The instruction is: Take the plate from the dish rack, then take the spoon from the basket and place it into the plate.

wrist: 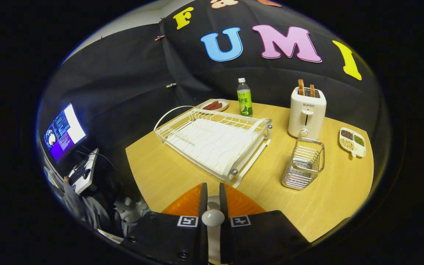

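Two fingers (209,198) stood narrow, clamped on a white spoon (212,217) whose rounded end showed between them, above an orange plate (182,204) on the desk (153,173). White dish rack (215,141) lay just beyond them; wire basket (304,163) to its right; toaster (307,112), green bottle (244,97), sausage dish (214,105) and divided snack tray (352,142) farther back.

Black claw (212,195), white square markers
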`<state>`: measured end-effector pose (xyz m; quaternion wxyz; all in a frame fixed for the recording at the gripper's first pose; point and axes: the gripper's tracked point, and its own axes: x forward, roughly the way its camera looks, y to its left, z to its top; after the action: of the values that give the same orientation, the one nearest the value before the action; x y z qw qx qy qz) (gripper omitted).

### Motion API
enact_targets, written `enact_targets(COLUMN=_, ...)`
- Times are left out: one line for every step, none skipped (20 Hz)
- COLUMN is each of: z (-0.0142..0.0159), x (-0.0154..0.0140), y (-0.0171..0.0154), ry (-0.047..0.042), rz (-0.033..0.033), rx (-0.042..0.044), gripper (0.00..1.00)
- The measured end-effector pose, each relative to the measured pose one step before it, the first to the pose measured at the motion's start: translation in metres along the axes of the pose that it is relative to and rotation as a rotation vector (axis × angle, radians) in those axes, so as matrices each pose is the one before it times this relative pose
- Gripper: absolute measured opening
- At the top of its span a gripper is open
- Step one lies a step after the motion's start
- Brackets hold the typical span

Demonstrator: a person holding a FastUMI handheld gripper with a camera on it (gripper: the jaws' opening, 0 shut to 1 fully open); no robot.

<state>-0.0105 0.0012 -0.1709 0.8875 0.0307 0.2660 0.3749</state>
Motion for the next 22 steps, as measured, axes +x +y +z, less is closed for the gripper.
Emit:
enact_targets(z=-0.00667, x=0.002, y=0.00091, ry=0.00695, rz=0.00097, rx=-0.00011, gripper=0.17)
enact_targets(z=-0.00692, x=0.00063, y=-0.00259, ry=0.01317, rz=-0.00662, rx=0.00219, gripper=0.18)
enact_targets(z=-0.00996, x=0.00072, y=-0.00298, ry=0.02016, rz=-0.00199, rx=0.00439, gripper=0.19)
enact_targets(z=-0.0077, x=0.00051, y=-0.00038, ry=0.0123, rz=0.00173, rx=0.01394, gripper=0.19)
enact_targets(z=-0.00589, x=-0.00091, y=-0.00299, ry=0.01306, rz=0.00044, rx=0.01339, gripper=0.19)
enact_targets(z=-0.00656, x=-0.00172, y=-0.00253, ry=0.01139, rz=-0.00019, rx=0.01435, gripper=0.2)
enact_targets(z=-0.00604, x=-0.00149, y=-0.00278, ry=0.01311, rz=-0.00202, rx=0.00919, gripper=0.2)
enact_targets(z=-0.00567, x=-0.00102, y=-0.00309, ry=0.01348, rz=-0.00535, rx=0.00232, gripper=0.2)
enact_targets(z=-0.00385, x=-0.0007, y=-0.0023, ry=0.0095, rz=-0.00424, rx=-0.00386, gripper=0.2)
enact_targets(z=-0.00228, x=0.0, y=-0.00146, ry=0.00536, rz=-0.00565, rx=-0.00787, gripper=0.2)
enact_targets(z=0.00012, x=0.00034, y=-0.00218, ry=-0.00001, rz=-0.0101, rx=-0.00864, gripper=0.2)
enact_targets(z=-0.0009, x=0.00022, y=-0.0007, ry=0.00267, rz=-0.00412, rx=-0.00579, gripper=0.21)
enact_targets(z=-0.00021, x=0.00044, y=0.00145, ry=0.00173, rz=0.0076, rx=0.00182, gripper=0.22)
enact_targets(z=-0.00034, x=0.00254, y=-0.00086, ry=0.00105, rz=-0.00385, rx=0.00115, gripper=0.22)
enact_targets(z=0.00348, x=-0.00202, y=-0.00236, ry=-0.00449, rz=-0.00593, rx=0.00391, gripper=0.26)
enact_targets(z=0.00525, x=-0.00061, y=-0.0016, ry=-0.01213, rz=-0.00543, rx=0.00714, gripper=0.45)
enact_targets(z=0.00708, x=-0.00238, y=-0.00142, ry=-0.01593, rz=-0.00501, rx=0.00779, gripper=0.66)
enact_targets(z=0.00801, x=-0.00315, y=-0.00178, ry=-0.02056, rz=-0.00963, rx=0.00629, gripper=0.87)
enact_targets(z=0.00994, x=-0.00345, y=-0.00388, ry=-0.02375, rz=-0.01668, rx=0.00238, gripper=0.94)
enact_targets(z=0.01156, x=-0.00636, y=-0.00402, ry=-0.02673, rz=-0.01699, rx=-0.00274, gripper=0.99)
enact_targets(z=0.01125, x=-0.00458, y=-0.00355, ry=-0.02869, rz=-0.01854, rx=-0.00418, gripper=0.99)
enact_targets(z=0.01209, x=-0.00657, y=-0.00487, ry=-0.03042, rz=-0.02357, rx=-0.00651, gripper=0.99)
